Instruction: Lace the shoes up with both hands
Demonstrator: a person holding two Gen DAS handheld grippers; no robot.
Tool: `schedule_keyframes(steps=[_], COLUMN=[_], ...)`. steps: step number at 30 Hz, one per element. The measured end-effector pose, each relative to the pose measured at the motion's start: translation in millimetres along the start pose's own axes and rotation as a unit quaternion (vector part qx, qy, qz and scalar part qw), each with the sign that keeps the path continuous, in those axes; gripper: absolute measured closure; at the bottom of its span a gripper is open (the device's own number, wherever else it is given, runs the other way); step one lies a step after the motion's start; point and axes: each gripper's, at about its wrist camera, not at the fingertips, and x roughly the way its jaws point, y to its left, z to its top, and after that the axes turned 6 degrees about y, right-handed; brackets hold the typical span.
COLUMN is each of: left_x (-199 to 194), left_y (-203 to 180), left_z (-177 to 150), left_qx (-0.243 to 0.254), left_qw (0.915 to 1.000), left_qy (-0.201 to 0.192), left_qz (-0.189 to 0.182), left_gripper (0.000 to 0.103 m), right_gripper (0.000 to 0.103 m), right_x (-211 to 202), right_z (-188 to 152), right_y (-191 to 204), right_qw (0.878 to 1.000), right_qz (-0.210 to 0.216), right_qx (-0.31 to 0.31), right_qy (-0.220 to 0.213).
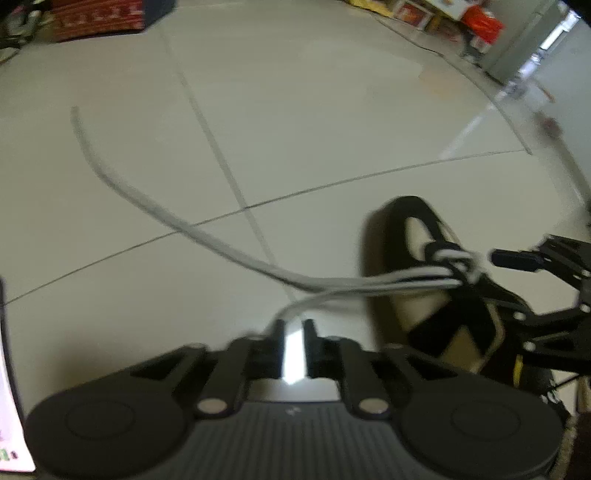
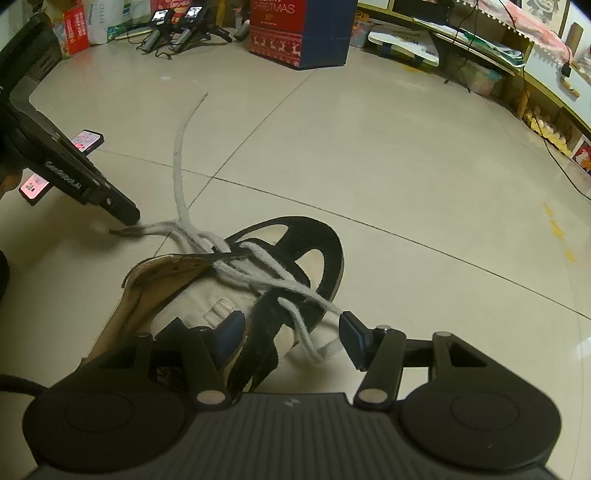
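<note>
A black and cream shoe [image 2: 192, 295] lies on the tiled floor, loosely threaded with a white lace [image 2: 181, 166]. In the left wrist view the shoe [image 1: 424, 306] is at the right, and the lace [image 1: 184, 232] runs from its eyelets to my left gripper [image 1: 293, 328]. That gripper's jaws stand slightly apart, with a lace strand ending at their tips and bright floor showing in the gap. Another strand trails far left. My right gripper [image 2: 291, 332] is open over the shoe's black side flap, one finger inside the shoe and one outside. The left gripper [image 2: 127, 216] hovers left of the shoe.
A red Christmas box [image 2: 295, 29] stands at the back, with other grippers and cables [image 2: 177, 29] beside it. Two pink-lit screens [image 2: 86, 140] show at the left. Low shelves and loose cables [image 2: 517, 74] line the right side. The right gripper [image 1: 513, 258] reaches in beside the shoe.
</note>
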Motion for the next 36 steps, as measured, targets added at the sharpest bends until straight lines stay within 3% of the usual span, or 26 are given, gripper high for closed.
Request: schedule_keyframes(steps=[1,2,6,11,18,24,28,36], left_x=[0.2,0.4,0.8,-1.6,4.6,9.2,14.4,18.4], left_y=[-5.0,-9.9,-35.3,-65.6,-85.8,-87.3,-88.3,-85.9], left_z=[1.4,2.8,7.5,10.8,13.3,14.4,13.6,6.5], left_qx=[0.011,0.021,0.079,0.172,0.237,0.245,0.236,0.202], left_qw=[0.9999,0.9998,0.9967,0.9843,0.9704,0.9692,0.9714,0.979], left_qy=[-0.002,-0.004,-0.017,-0.039,-0.046,-0.029,-0.02,-0.022], left_qz=[-0.001,-0.003,-0.008,0.008,0.008,0.004,-0.001,0.02], left_gripper=[0.063,0.061,0.061,0.061,0.062,0.074,0.094,0.1], right_gripper=[0.044,0.044,0.043,0.043,0.043,0.043,0.043,0.042], right_x=[0.0,0.1,1.9,2.4,2.6,2.2,1.9,0.8], right_z=[0.0,0.0,-0.7,-1.0,-0.1,0.0,-0.3,-1.0], right_y=[0.0,-0.1,-0.8,-1.2,-0.6,-0.5,-0.1,0.6], right_qw=[1.0,1.0,1.0,1.0,1.0,1.0,1.0,1.0], right_qz=[0.0,-0.001,-0.001,-0.001,-0.002,-0.001,-0.001,-0.001], right_qx=[0.001,0.002,0.003,0.004,0.002,0.003,0.003,0.004], right_qy=[0.0,0.0,-0.001,-0.001,-0.001,-0.001,0.0,0.0])
